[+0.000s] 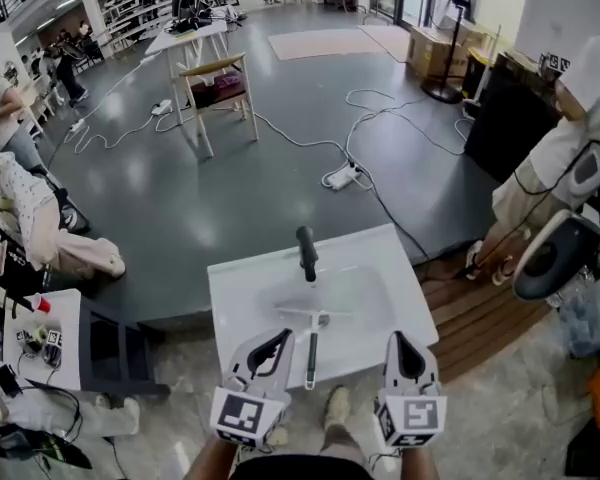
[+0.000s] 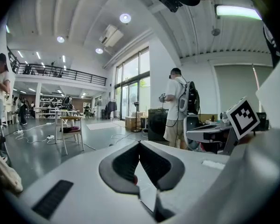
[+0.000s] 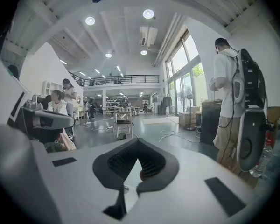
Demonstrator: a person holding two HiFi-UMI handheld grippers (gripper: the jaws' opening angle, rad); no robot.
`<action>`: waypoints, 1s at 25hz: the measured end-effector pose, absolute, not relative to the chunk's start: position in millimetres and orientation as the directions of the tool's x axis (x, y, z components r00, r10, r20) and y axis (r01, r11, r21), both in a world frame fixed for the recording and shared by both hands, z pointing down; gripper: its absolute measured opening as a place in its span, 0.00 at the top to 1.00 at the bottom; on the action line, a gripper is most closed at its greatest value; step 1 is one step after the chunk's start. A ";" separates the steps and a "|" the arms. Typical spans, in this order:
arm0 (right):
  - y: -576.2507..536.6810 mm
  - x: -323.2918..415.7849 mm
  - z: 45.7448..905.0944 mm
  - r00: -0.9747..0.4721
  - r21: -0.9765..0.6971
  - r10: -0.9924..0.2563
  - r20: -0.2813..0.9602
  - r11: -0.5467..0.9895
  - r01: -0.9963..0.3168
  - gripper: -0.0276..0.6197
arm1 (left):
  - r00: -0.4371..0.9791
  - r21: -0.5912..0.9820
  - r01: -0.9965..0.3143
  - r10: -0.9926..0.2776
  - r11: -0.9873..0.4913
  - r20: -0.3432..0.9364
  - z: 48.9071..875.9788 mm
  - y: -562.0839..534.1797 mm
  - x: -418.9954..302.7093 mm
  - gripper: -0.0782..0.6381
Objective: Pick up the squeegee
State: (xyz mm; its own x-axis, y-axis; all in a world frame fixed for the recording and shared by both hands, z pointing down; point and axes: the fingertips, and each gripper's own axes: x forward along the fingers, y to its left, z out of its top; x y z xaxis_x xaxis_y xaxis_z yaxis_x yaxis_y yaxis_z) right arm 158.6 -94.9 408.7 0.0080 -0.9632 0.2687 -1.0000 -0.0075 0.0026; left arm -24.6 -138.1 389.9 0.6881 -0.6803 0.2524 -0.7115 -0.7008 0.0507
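where the squeegee lies: the squeegee (image 1: 311, 313) lies flat on the white table (image 1: 242, 290), near the middle and a bit toward the person.
how it points: its long line runs straight away from the person. the black grip (image 1: 306, 253) is at the far end. the thin end is close to the near edge of the table.
left gripper: the left gripper (image 1: 280, 340) is clenched, tips together, with nothing in it. it hangs over the near part of the table, just beside the thin end, on its left.
right gripper: the right gripper (image 1: 398, 340) is closed tight too and holds nothing. it is on the other side of the squeegee, farther off.
which way to go: the squeegee lies between the two grippers and mostly ahead of them.
who is nearer: i think the left one is.
next move, my guess: the jaws must open first. then they must close across the thin stick, one jaw on each side of it.
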 end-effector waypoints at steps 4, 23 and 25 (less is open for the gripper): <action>-120.1 172.9 423.3 -0.045 -0.015 -0.953 0.301 0.042 -0.999 0.96 | 0.644 0.060 -0.751 -0.709 -0.658 0.286 405.3 -157.3 -10.7 0.89; -205.6 203.8 530.1 -0.229 -0.086 -0.884 0.408 0.212 -0.973 0.96 | 0.518 0.087 -0.839 -0.738 -0.538 0.433 510.5 -225.1 32.8 0.89; -208.7 207.4 543.7 -0.232 -0.092 -0.875 0.425 0.214 -0.973 0.96 | 0.511 0.091 -0.843 -0.735 -0.530 0.445 522.4 -229.0 35.5 0.89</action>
